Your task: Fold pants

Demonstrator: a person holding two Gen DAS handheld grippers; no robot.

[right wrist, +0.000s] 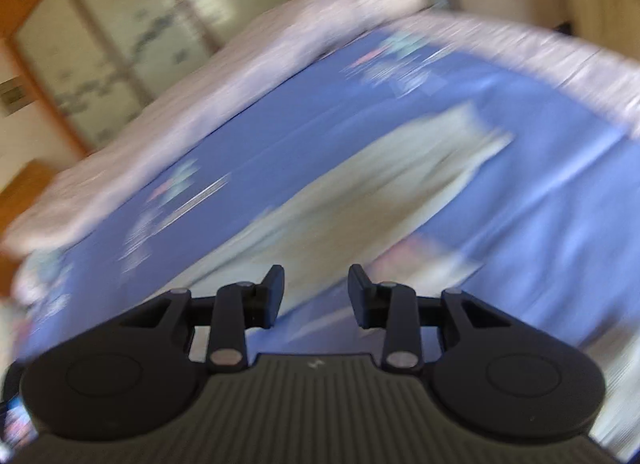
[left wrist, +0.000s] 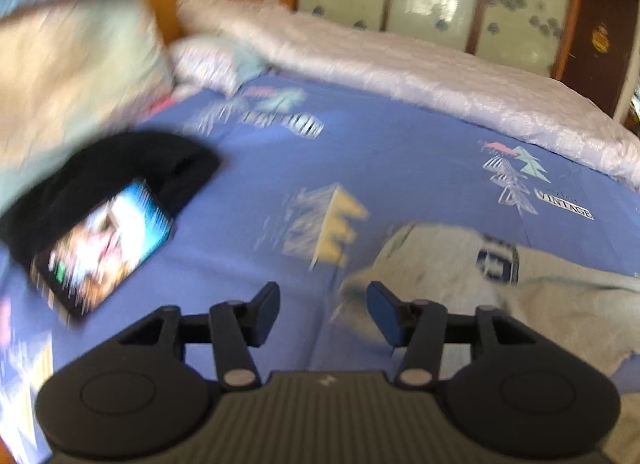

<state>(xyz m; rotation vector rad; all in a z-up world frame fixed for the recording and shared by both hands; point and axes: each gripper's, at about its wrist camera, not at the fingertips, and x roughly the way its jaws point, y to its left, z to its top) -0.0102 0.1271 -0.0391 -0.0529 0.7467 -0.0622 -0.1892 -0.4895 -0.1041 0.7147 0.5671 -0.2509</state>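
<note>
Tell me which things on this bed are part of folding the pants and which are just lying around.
Part of the job:
- grey pants, spread on the blue sheet
- left gripper, open, empty
- right gripper, open, empty

Just lying about:
- phone, screen lit
- black garment under the phone
- pillow
- pale quilt

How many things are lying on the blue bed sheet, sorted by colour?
Grey: 1, the pants
Black: 1, the dark cloth
Many colours: 1, the lit phone
Total: 3
</note>
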